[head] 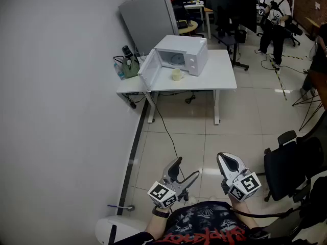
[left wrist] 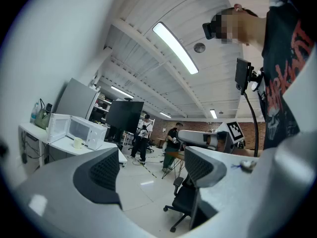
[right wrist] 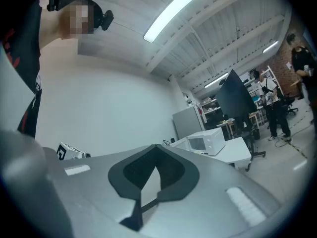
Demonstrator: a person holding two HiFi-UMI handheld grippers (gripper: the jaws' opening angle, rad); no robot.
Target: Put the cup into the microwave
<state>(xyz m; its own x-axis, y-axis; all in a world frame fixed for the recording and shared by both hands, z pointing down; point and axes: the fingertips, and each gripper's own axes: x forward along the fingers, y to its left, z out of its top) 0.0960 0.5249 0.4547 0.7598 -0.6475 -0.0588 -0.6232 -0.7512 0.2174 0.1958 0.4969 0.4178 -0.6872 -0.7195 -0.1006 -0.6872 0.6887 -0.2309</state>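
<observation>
Far off on the white rectangular surface (head: 224,76), the small pale-yellow cup (head: 176,75) stands upright just in front of the boxy white microwave (head: 187,55). It is outside the oven, close to the open cavity. The microwave's flat door (head: 147,70) is swung wide to the left. A tall grey metal cabinet (head: 148,17) rises behind the surface at its far left, and a green bag (head: 131,68) sits at the surface's left end.

Near the person, both claws are held low over the glossy pale floor tiles (head: 168,142), well apart from the surface. The left claw (head: 186,168) has its smooth grey jaws spread wide; its dark ribbed pads (left wrist: 106,170) face each other with only open room between them. The right claw (head: 227,158) is pressed together at the tips, and its dark pads (right wrist: 174,174) leave a narrow leaf-shaped slot that holds nothing. A black padded office chair (head: 286,167) stands on the floor at the near right.
</observation>
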